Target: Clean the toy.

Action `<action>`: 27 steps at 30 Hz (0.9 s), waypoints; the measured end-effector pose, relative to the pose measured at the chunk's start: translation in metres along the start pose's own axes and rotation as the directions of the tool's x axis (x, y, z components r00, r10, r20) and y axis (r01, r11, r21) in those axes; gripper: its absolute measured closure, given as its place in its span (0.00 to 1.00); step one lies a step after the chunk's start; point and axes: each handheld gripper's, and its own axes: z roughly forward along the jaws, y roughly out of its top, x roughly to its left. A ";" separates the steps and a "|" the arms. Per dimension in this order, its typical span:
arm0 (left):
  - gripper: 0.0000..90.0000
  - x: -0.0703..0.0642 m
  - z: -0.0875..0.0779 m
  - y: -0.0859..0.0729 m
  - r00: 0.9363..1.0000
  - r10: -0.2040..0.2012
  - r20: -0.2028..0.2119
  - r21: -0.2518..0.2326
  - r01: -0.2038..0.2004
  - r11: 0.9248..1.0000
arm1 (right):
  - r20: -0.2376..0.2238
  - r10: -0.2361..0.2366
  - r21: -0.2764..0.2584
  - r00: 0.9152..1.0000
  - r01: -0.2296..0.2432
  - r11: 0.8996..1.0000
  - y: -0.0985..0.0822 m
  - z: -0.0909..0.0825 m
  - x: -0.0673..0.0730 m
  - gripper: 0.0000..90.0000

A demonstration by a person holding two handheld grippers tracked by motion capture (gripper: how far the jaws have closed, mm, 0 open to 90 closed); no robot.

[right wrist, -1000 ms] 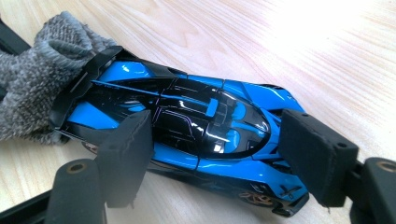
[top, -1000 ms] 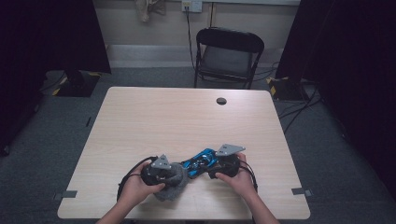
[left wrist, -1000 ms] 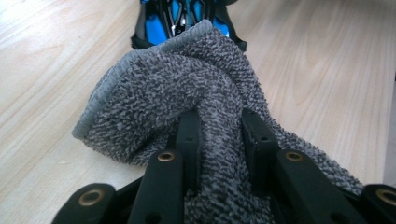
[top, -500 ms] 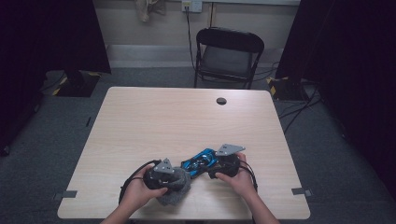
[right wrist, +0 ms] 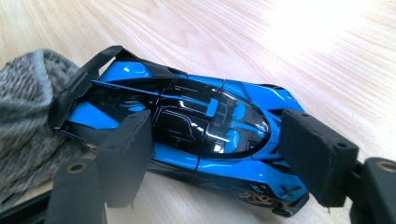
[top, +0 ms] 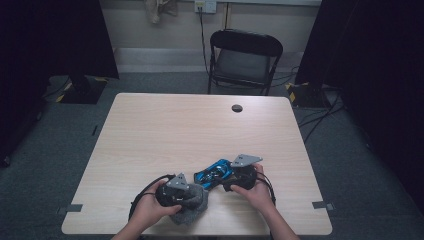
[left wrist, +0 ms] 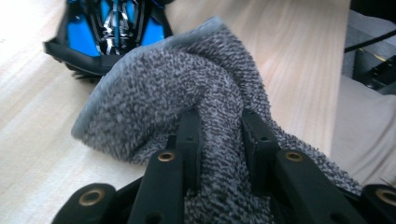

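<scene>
Near worktop [top: 150, 125] edge: left gripper [top: 176, 192] clamped on grey cloth [left wrist: 177, 93]; right gripper [top: 239, 176] pinching blue toy car [right wrist: 187, 126] across its flanks, tail touching cloth. Risk: glossy car squirting from pads under wiping pressure, or cloth snagging rear wing. Beyond: broad bare worktop, cable port [top: 237, 108], chair [top: 245, 60].

A pale wooden table [top: 165, 130] is standing on grey carpet [top: 45, 150]. At twelve o'clock a black folding chair [top: 244, 57] is facing it; black curtains [top: 55, 37] are hanging at ten and two.
</scene>
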 end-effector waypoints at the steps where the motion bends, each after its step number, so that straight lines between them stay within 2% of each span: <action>1: 0.80 -0.001 0.000 0.000 1.000 0.001 0.008 0.003 -0.001 1.000 | 0.000 0.000 0.001 1.000 0.000 1.000 0.000 0.000 0.000 0.29; 5: 0.80 -0.003 -0.004 0.001 1.000 0.008 0.004 0.000 -0.008 1.000 | 0.000 0.001 -0.001 1.000 -0.001 1.000 0.000 0.000 0.000 0.29; 9: 0.80 0.004 -0.012 -0.002 1.000 -0.016 -0.013 -0.010 0.016 1.000 | 0.001 0.002 -0.001 1.000 -0.002 1.000 0.000 0.000 0.000 0.29; 12: 0.80 0.011 -0.022 -0.004 0.998 -0.020 -0.058 -0.006 0.020 1.000 | 0.000 0.002 0.002 1.000 -0.002 1.000 0.000 0.000 0.000 0.29; 15: 0.80 0.028 -0.034 -0.008 0.992 -0.069 -0.105 -0.038 0.065 0.997 | 0.001 0.002 -0.001 1.000 -0.002 1.000 0.000 0.000 0.000 0.29; 18: 0.80 0.047 -0.041 -0.011 0.979 -0.129 -0.158 -0.081 0.118 0.990 | 0.000 0.002 0.001 1.000 -0.002 1.000 0.000 0.000 0.000 0.29; 23: 0.80 0.056 -0.036 -0.008 0.975 -0.130 -0.180 -0.094 0.115 0.989 | -0.001 0.002 0.002 1.000 -0.002 1.000 0.000 0.000 0.000 0.29; 27: 0.80 0.065 -0.033 -0.006 0.967 -0.145 -0.208 -0.109 0.125 0.986 | -0.001 0.002 0.000 1.000 -0.002 1.000 0.000 0.000 0.000 0.29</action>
